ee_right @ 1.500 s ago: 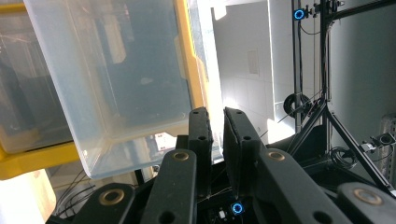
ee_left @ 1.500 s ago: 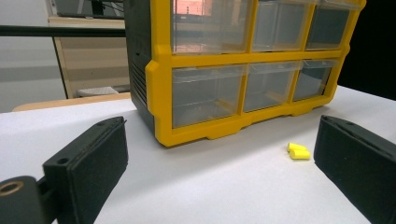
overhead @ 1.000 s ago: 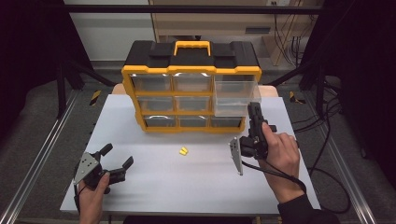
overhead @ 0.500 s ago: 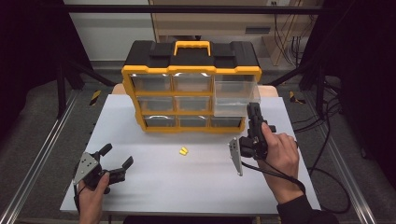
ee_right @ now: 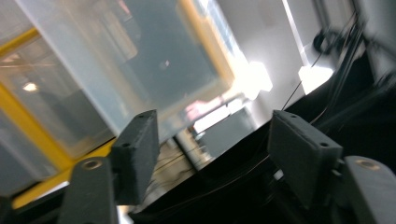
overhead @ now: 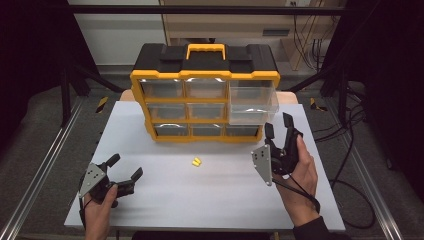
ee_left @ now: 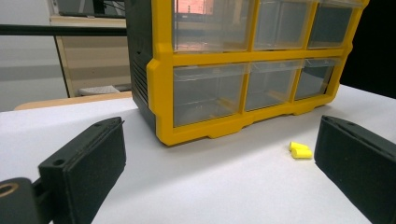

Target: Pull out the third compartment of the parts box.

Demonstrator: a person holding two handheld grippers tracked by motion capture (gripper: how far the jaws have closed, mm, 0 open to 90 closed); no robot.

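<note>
My right gripper (overhead: 281,126), jaws spread and empty, sits just beside the pulled-out clear drawer (overhead: 252,102). My left gripper (overhead: 122,167) rests released. The yellow earplugs (overhead: 196,161) lie unpicked on the table (overhead: 210,200); grasping and stowing them remain.

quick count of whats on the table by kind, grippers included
drawer organizer: 1
yellow earplugs: 2, lying together
grippers: 2, left gripper and right gripper, both open
total: 5
</note>
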